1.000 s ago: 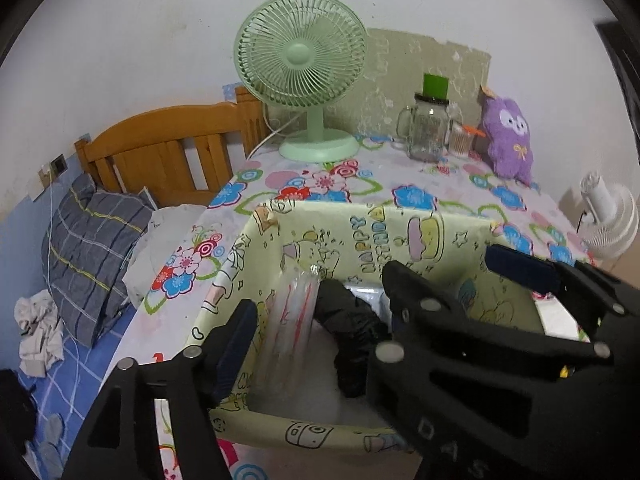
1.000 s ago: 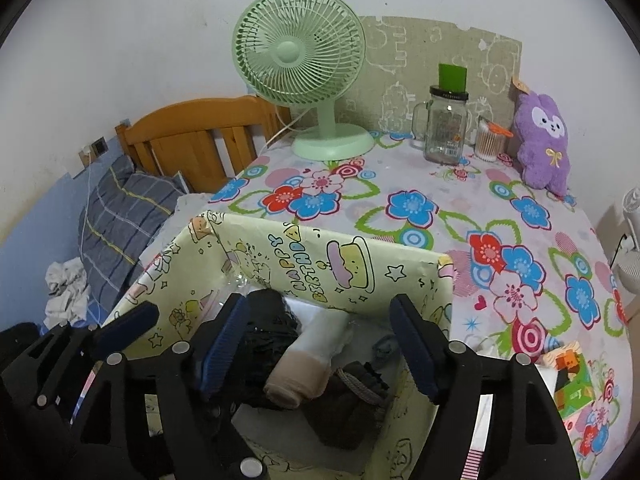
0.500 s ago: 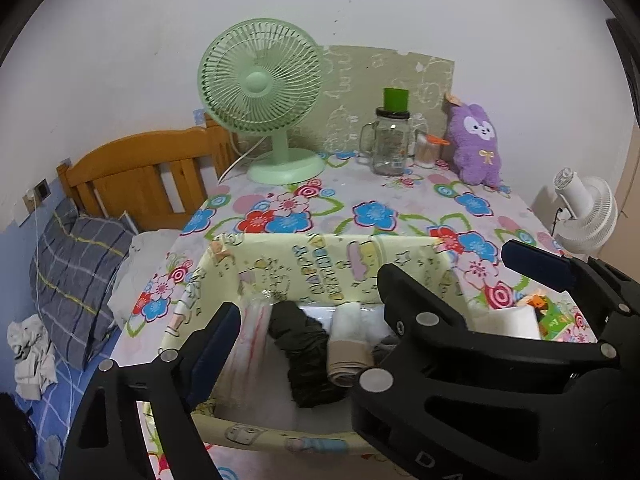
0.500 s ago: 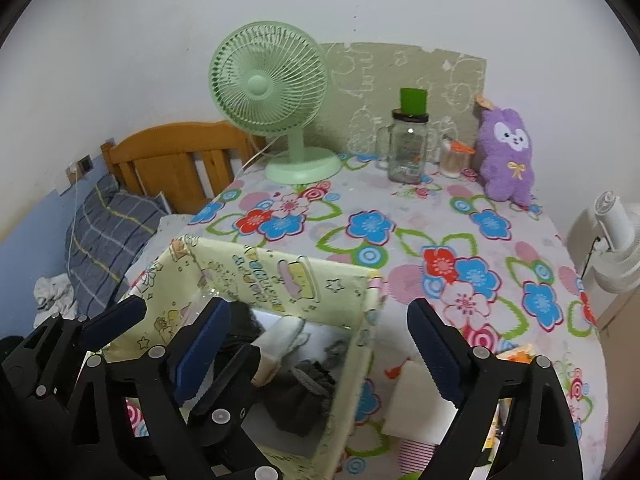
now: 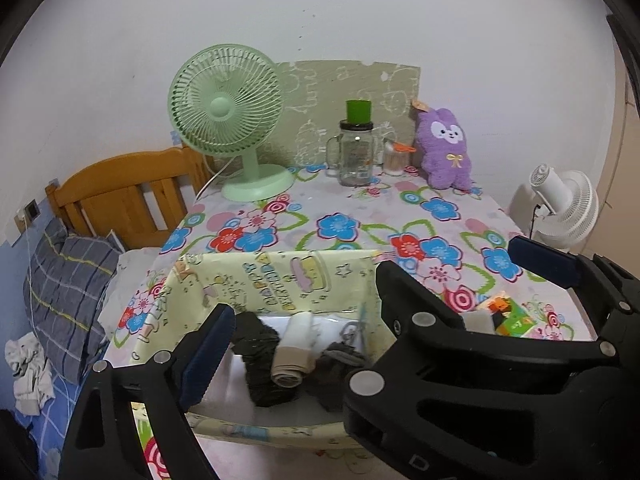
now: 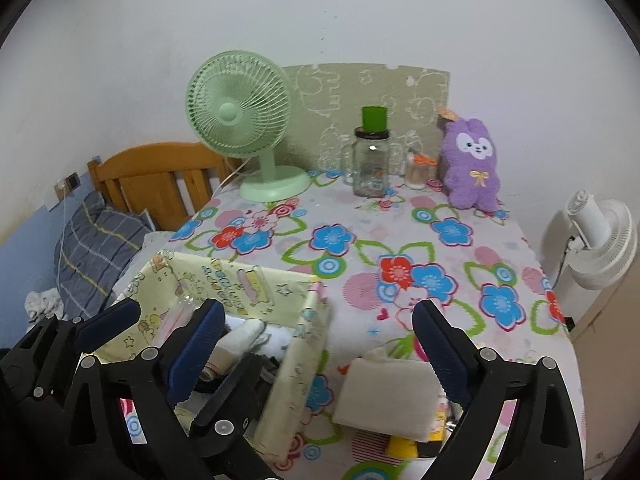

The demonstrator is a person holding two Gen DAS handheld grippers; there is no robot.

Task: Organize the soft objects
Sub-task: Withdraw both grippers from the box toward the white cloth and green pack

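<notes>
A pale yellow cartoon-print box point(image 5: 280, 280) stands open at the near edge of the flowered table point(image 5: 340, 228). Inside it lie a black roll point(image 5: 260, 356), a beige-and-white roll point(image 5: 294, 354) and a dark grey roll point(image 5: 334, 364). My left gripper point(image 5: 304, 344) is open and empty, above the box's near side. My right gripper point(image 6: 316, 356) is open and empty, above the box's right wall point(image 6: 296, 364). A folded cream cloth point(image 6: 384, 394) lies on the table right of the box, between the right gripper's fingers. A purple plush point(image 6: 472, 164) sits at the back right.
A green desk fan point(image 5: 228, 120), a glass jar with a green lid point(image 5: 356, 152) and a small cup point(image 5: 394, 158) stand at the table's back. A white fan point(image 6: 600, 244) stands right of the table. A wooden bed with a plaid pillow point(image 5: 68, 292) is on the left.
Both grippers have pulled back and risen from the box, and the right one has shifted to the right. The cream cloth has come into view. Both stay open.
</notes>
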